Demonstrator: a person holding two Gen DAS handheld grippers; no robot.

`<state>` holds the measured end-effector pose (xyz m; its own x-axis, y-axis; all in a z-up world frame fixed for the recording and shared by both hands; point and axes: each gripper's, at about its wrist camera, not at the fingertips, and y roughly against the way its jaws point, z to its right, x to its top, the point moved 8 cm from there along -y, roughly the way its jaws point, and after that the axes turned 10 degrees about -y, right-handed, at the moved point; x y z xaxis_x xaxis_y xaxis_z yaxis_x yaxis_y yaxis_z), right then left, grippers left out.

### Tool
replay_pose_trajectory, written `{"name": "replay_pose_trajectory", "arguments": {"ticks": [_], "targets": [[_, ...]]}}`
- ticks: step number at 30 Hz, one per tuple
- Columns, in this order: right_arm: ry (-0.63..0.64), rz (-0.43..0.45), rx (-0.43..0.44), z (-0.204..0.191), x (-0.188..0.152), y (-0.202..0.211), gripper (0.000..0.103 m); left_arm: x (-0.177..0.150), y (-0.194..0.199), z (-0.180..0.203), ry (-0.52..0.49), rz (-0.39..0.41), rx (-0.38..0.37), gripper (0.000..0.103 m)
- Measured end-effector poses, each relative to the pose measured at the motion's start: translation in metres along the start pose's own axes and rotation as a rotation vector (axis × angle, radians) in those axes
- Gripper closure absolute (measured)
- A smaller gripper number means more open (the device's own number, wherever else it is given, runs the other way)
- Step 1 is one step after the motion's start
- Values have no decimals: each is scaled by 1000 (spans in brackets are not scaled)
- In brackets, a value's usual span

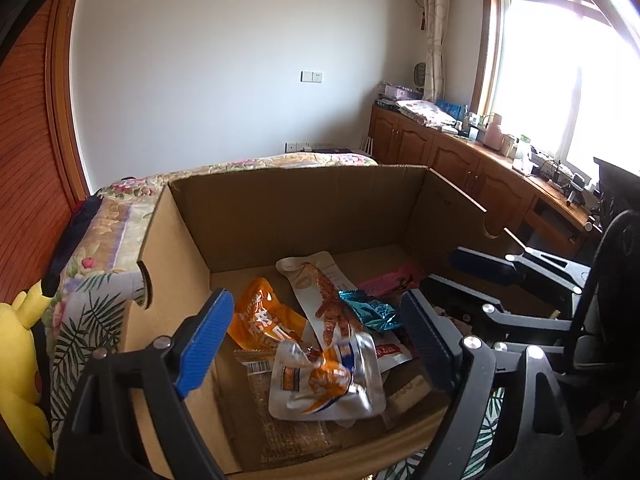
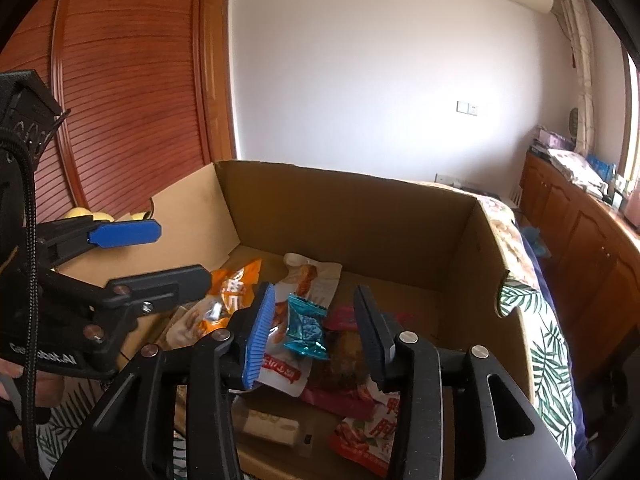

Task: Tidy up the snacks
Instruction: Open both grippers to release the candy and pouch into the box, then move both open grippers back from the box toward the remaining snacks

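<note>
Snack packets (image 1: 328, 364) piled in an open cardboard box (image 1: 280, 216) on a floral bedspread (image 1: 92, 280), teal candy (image 2: 306, 330) lying loose between the part-open right gripper's (image 2: 316, 328) fingers, left gripper (image 1: 320, 340) wide and empty above a silver pouch (image 1: 324, 380).

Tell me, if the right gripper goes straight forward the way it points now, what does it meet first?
Most likely the small teal candy packet, which lies just ahead between the open fingers of the right gripper, on top of the other snack bags in the cardboard box. Depth is hard to judge in this view.
</note>
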<state>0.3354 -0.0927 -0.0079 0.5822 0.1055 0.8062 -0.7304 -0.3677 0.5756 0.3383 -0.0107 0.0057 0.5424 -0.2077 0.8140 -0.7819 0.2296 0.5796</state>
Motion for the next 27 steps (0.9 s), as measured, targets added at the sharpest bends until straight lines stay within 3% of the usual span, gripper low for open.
{"name": "replay_pose_trajectory", "arguments": {"ticks": [16,27], "targets": [[-6,38,-9,-10,4,46,56,5,56,12,-41,50,37,16],[-17,28,32,-29,-15,69,48,-30,90,3,-1,36,41,16]]}}
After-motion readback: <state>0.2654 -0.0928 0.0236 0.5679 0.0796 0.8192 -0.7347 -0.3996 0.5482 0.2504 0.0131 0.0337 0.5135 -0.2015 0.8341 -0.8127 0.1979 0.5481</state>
